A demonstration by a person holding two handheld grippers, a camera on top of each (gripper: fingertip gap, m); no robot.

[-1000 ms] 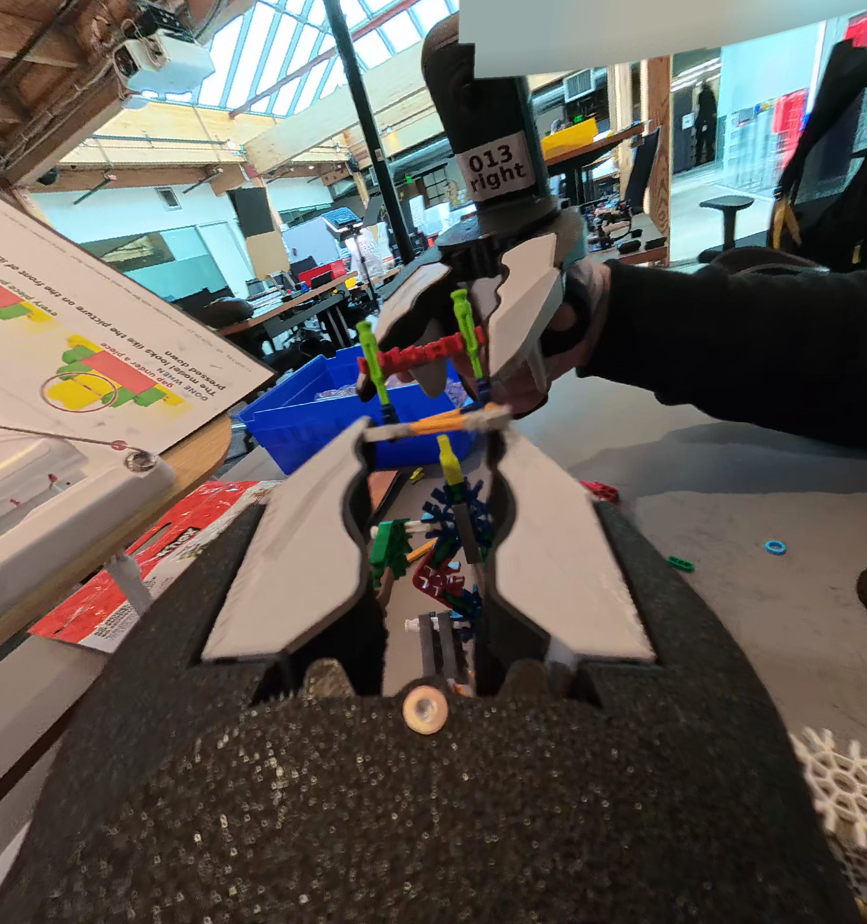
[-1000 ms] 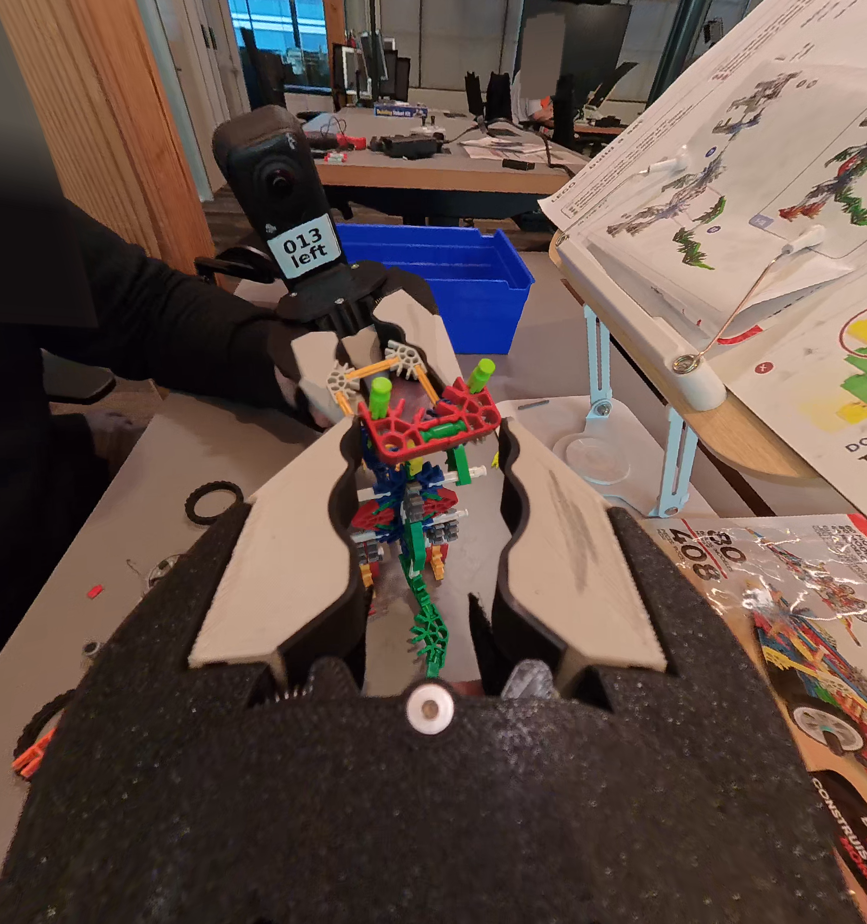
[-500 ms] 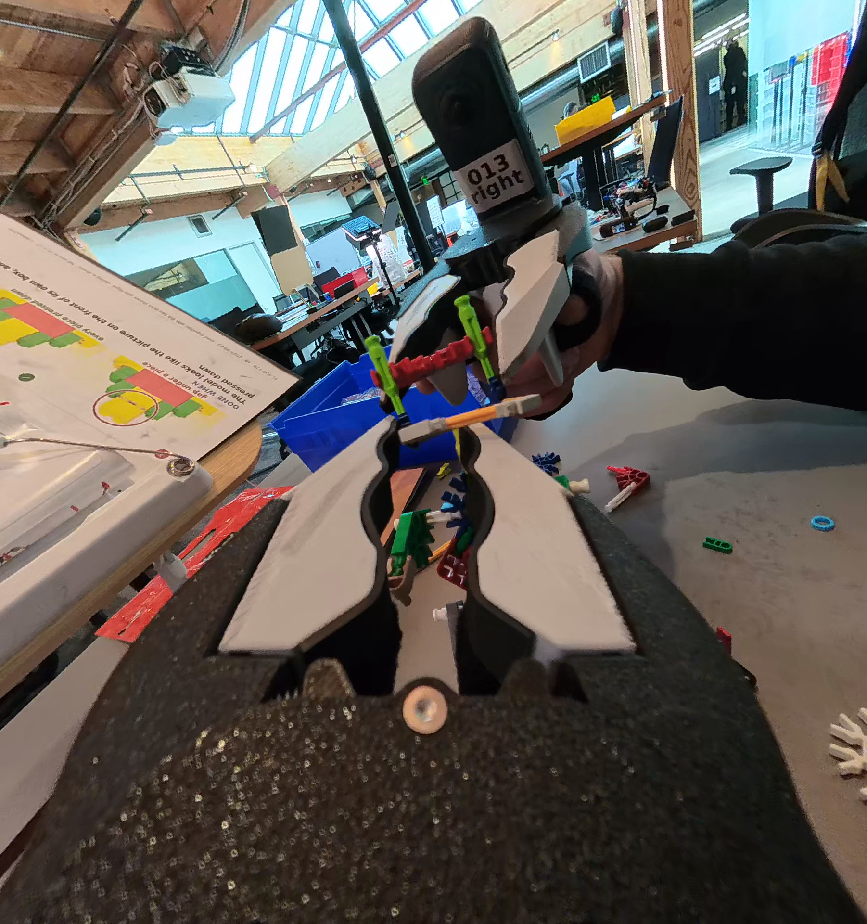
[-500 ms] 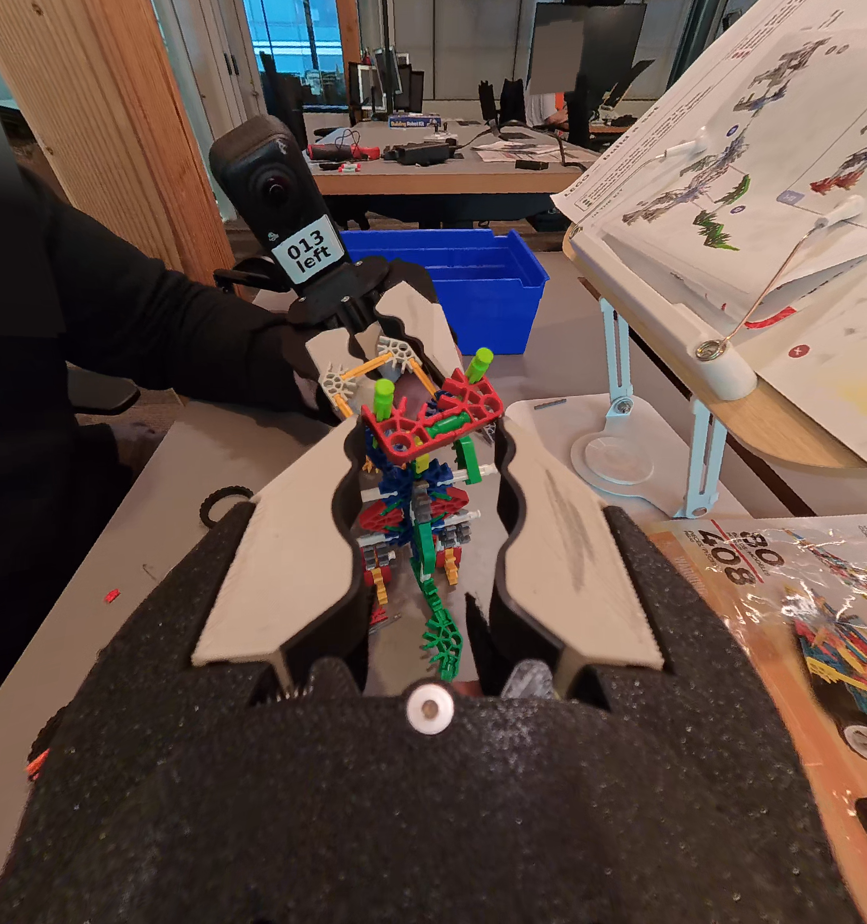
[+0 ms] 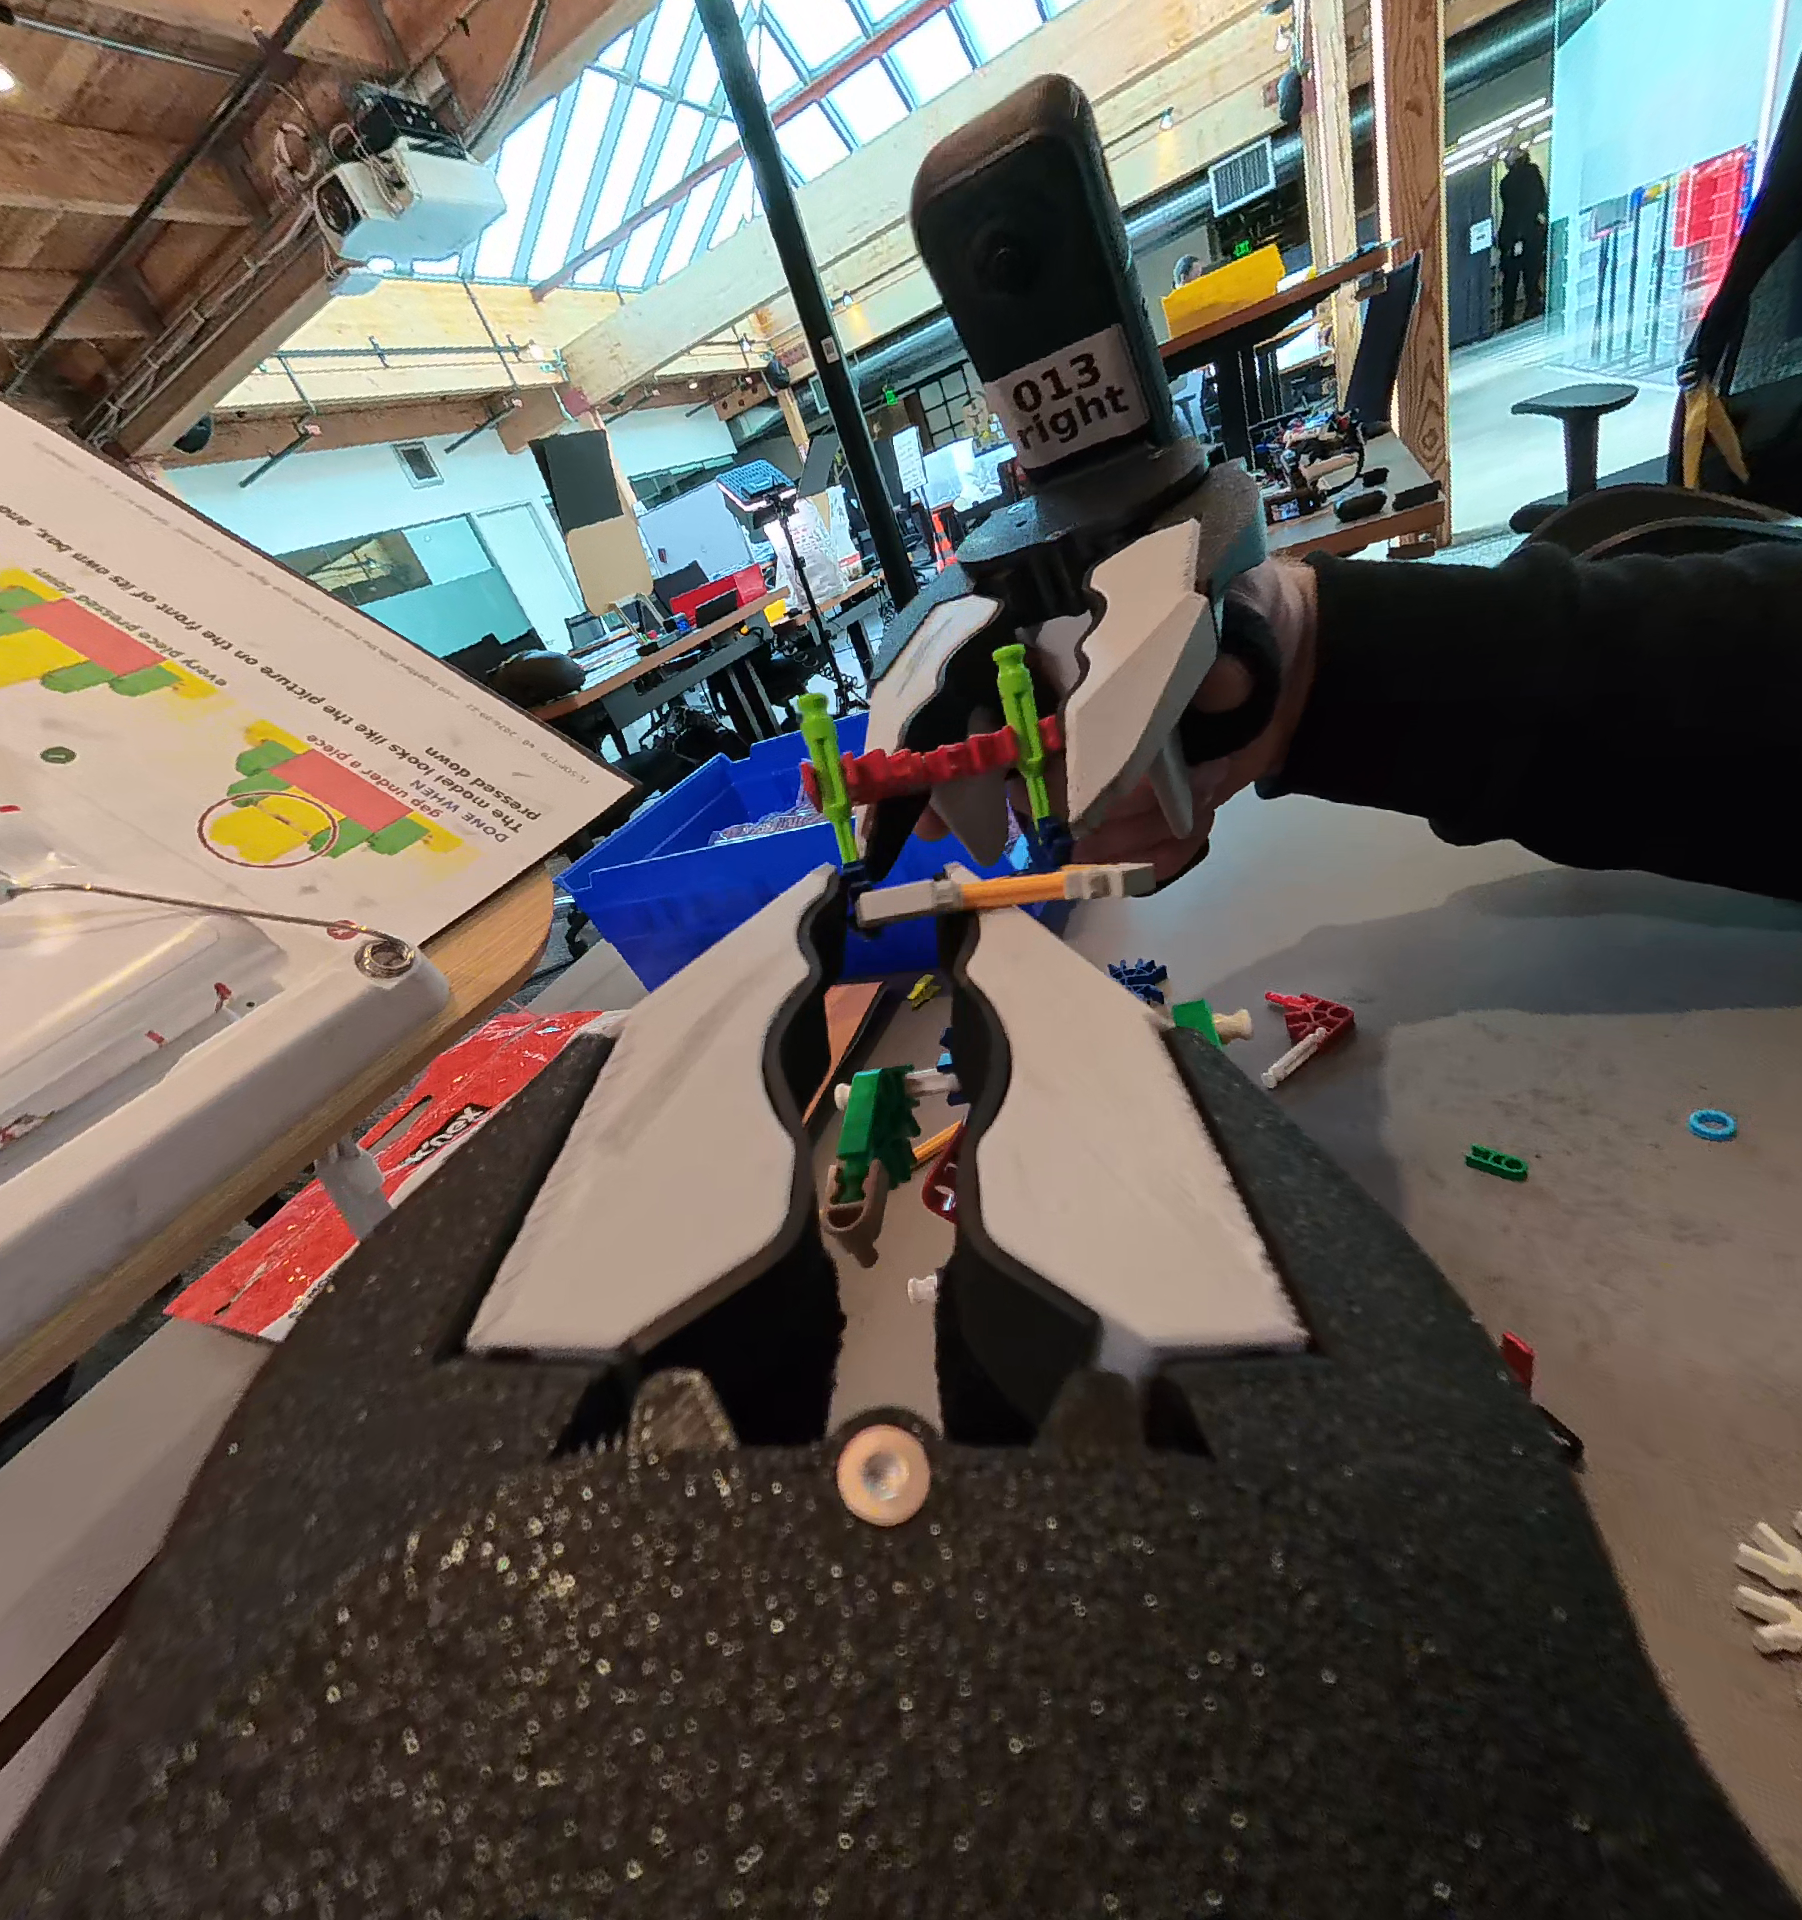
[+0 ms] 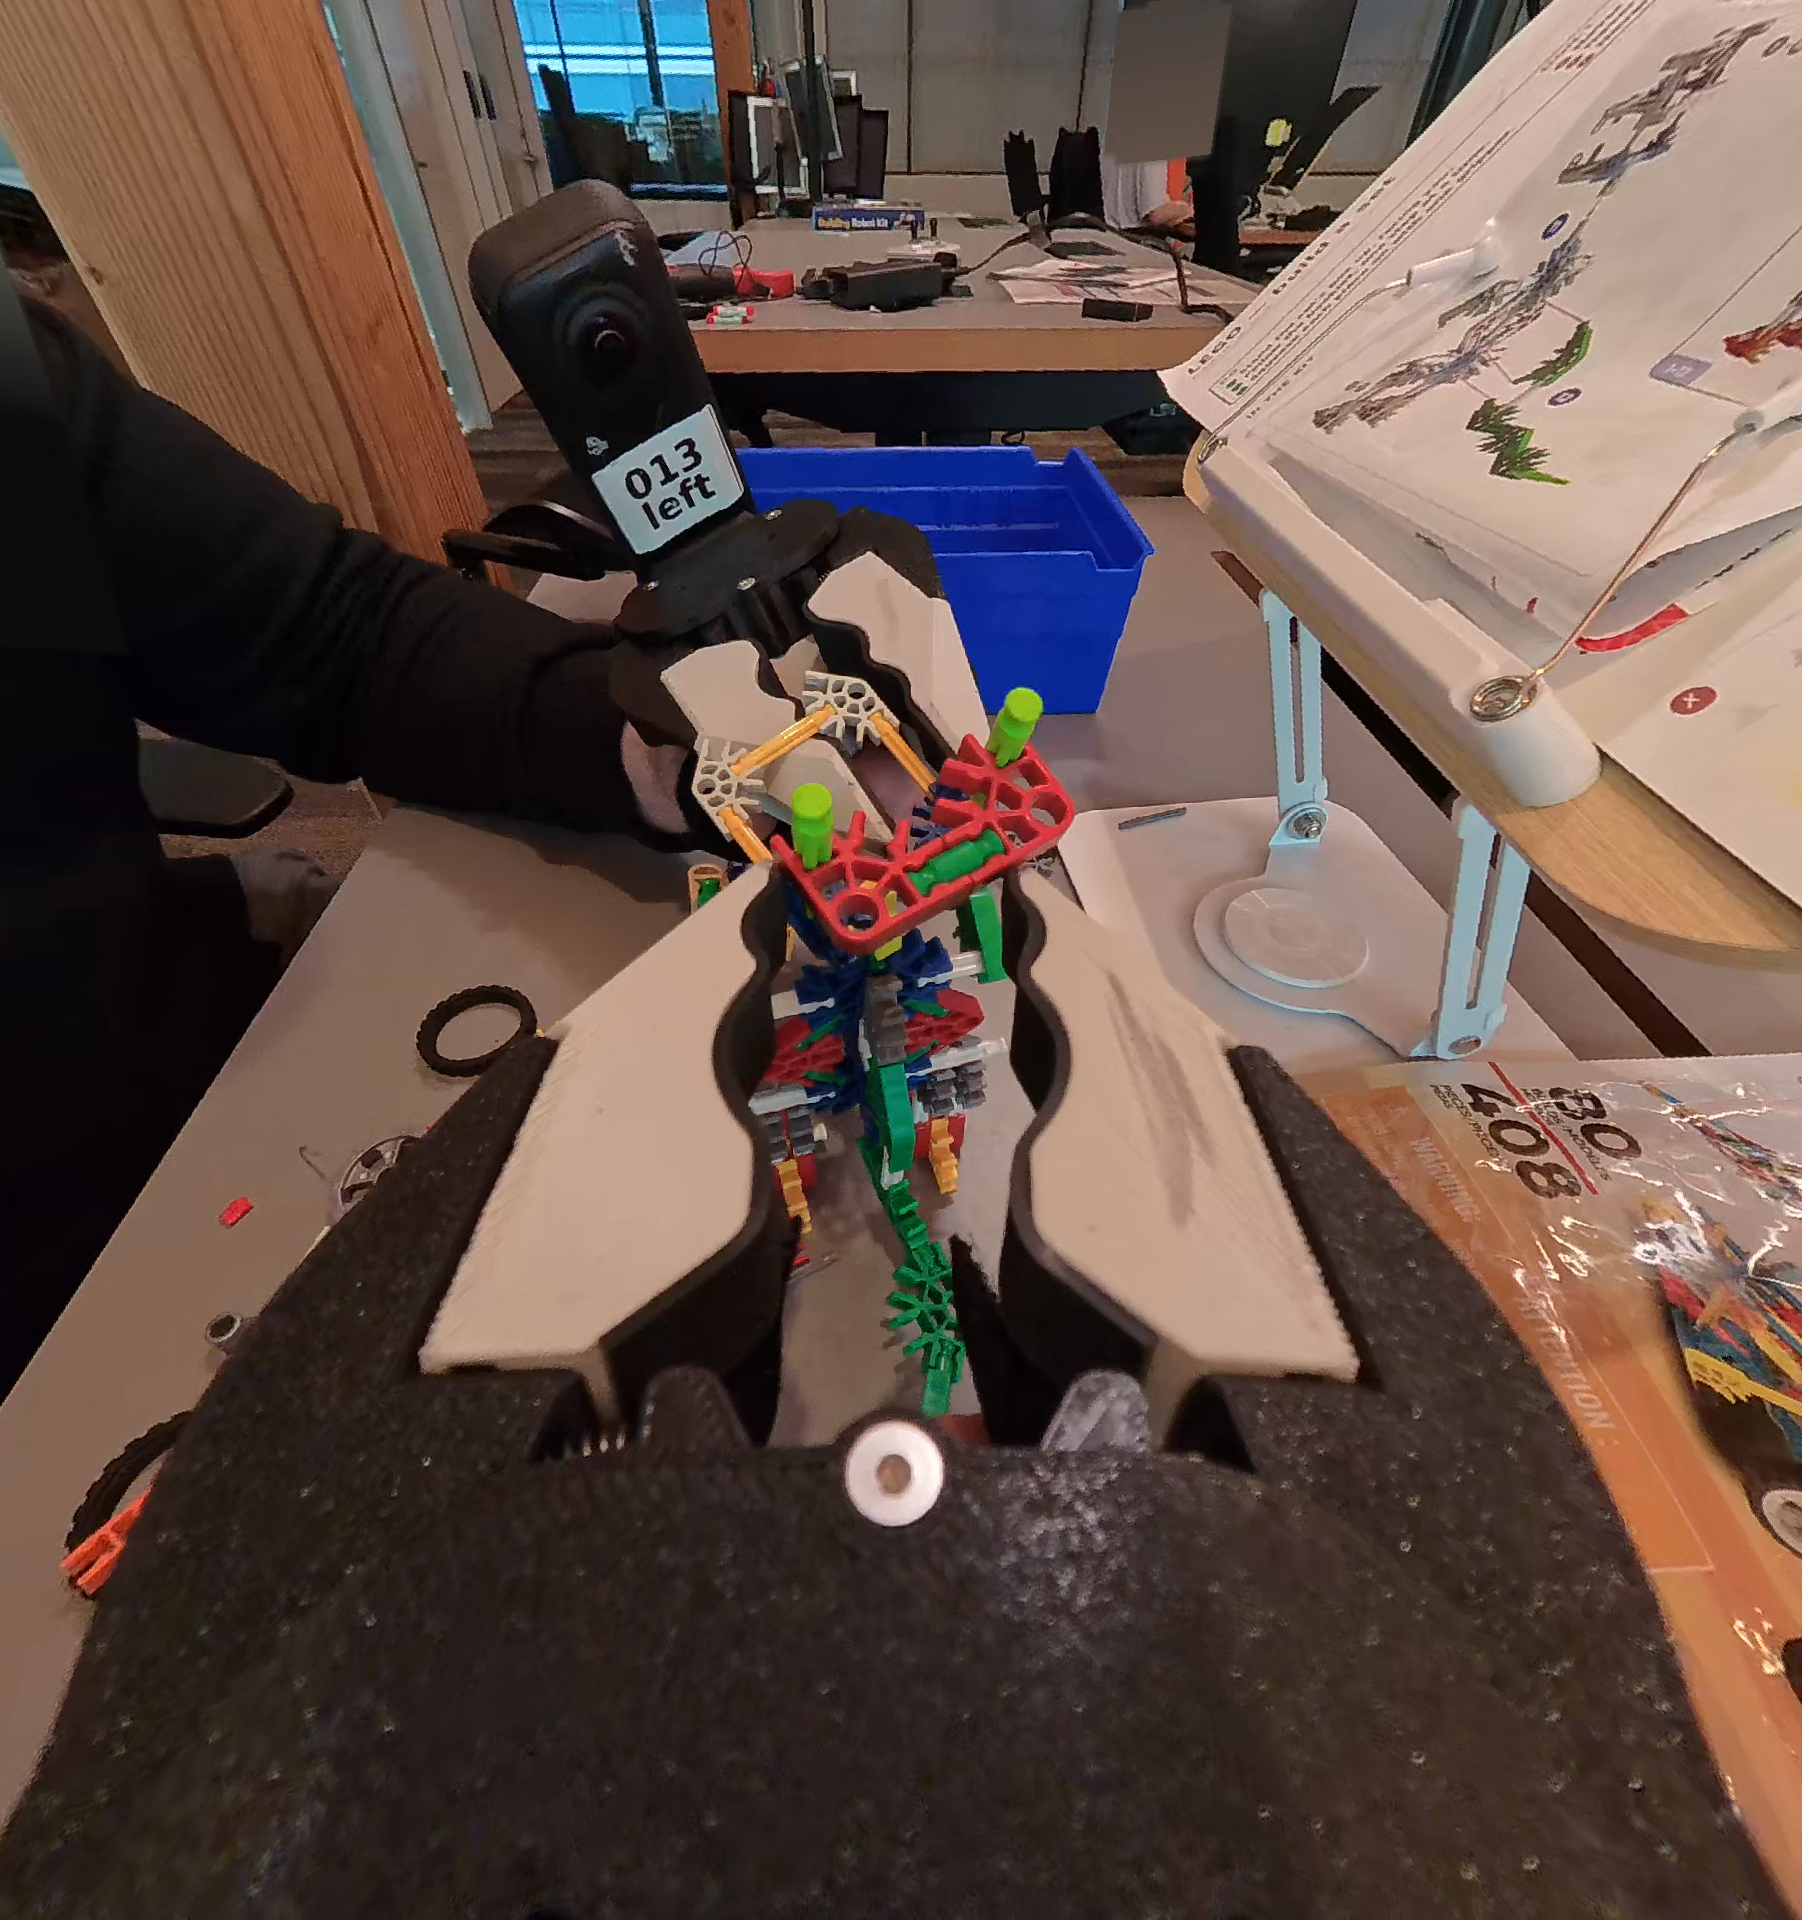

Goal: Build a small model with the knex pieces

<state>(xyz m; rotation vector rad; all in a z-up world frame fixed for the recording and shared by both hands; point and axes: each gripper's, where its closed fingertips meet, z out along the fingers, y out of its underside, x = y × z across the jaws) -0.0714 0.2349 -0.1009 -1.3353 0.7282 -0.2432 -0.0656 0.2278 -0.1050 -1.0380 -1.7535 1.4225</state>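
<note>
Right wrist view: we're seeing the rod-and-connector toy model (image 6: 881, 997) standing on the grey table (image 6: 409, 914), right gripper (image 6: 889, 894) closing on its red top panel, left gripper (image 6: 824, 769) pinching its orange-rod frame; blue bin (image 6: 1022, 561) behind.

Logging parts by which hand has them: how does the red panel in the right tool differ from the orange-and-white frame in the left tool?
The red panel is a flat latticed plate, while the orange-and-white frame is an open outline of thin rods and connectors. Lime-green rods stand through the panel; none pass through the frame. The right tool pinches the panel and the left tool pinches the frame. Both parts sit at the top of one colourful model.
</note>
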